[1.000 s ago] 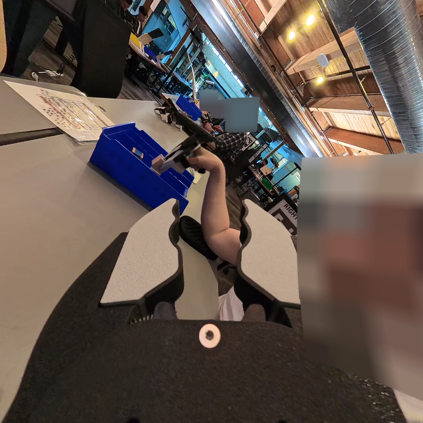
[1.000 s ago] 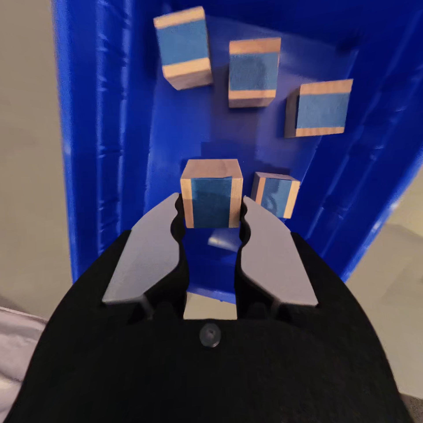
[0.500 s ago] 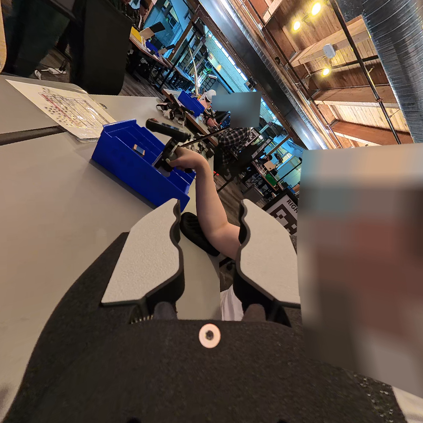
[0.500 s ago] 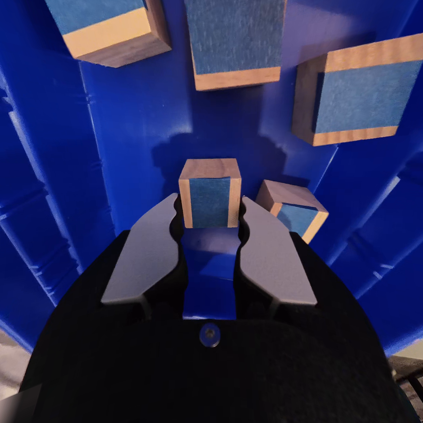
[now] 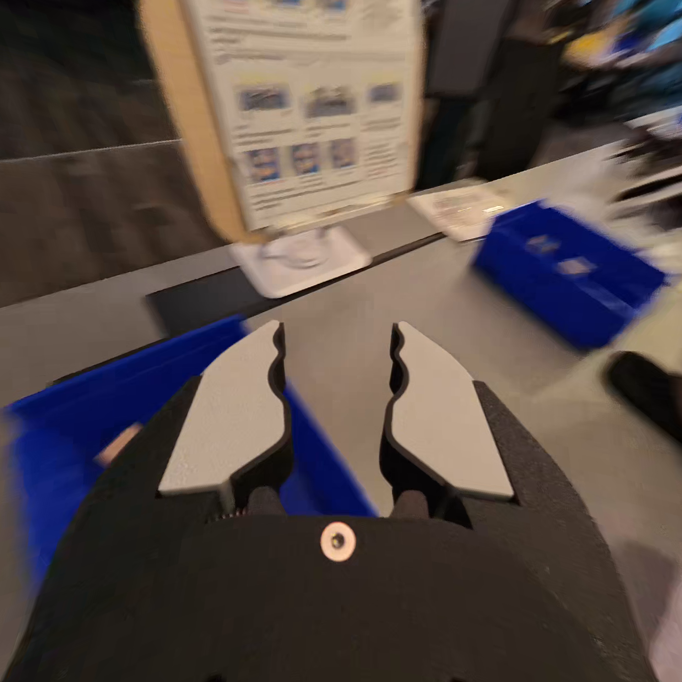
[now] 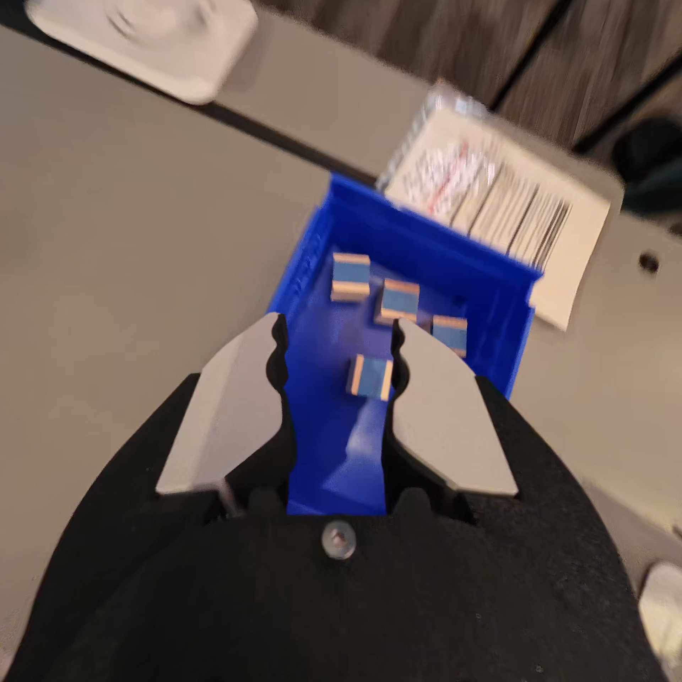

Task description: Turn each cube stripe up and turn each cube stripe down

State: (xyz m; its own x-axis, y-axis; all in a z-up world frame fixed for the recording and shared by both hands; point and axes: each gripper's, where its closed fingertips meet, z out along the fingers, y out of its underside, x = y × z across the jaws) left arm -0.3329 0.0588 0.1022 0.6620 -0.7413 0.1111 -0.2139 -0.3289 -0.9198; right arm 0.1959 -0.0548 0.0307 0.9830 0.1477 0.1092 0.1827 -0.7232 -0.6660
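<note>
Cubes: four wooden cubes with blue stripes facing up lie on the floor of the blue bin [image 6: 417,236]; the nearest cube [image 6: 370,377] sits between the right gripper's fingertips but below them, untouched.
Right gripper [image 6: 337,324]: jaws spread apart, holding nothing, above the bin's near end.
Other cubes: far-left cube [image 6: 350,276], middle cube [image 6: 399,300], right cube [image 6: 449,331] partly hidden by the right finger.
Left gripper [image 5: 337,326]: jaws apart and empty, over the grey table [image 5: 369,332].
Second bin [image 5: 66,424]: blue, under the left finger, with a blurred wooden piece [image 5: 118,443] inside.
Beyond: printed sheet [image 6: 491,206] behind the bin; upright board on a white base [image 5: 302,265].
</note>
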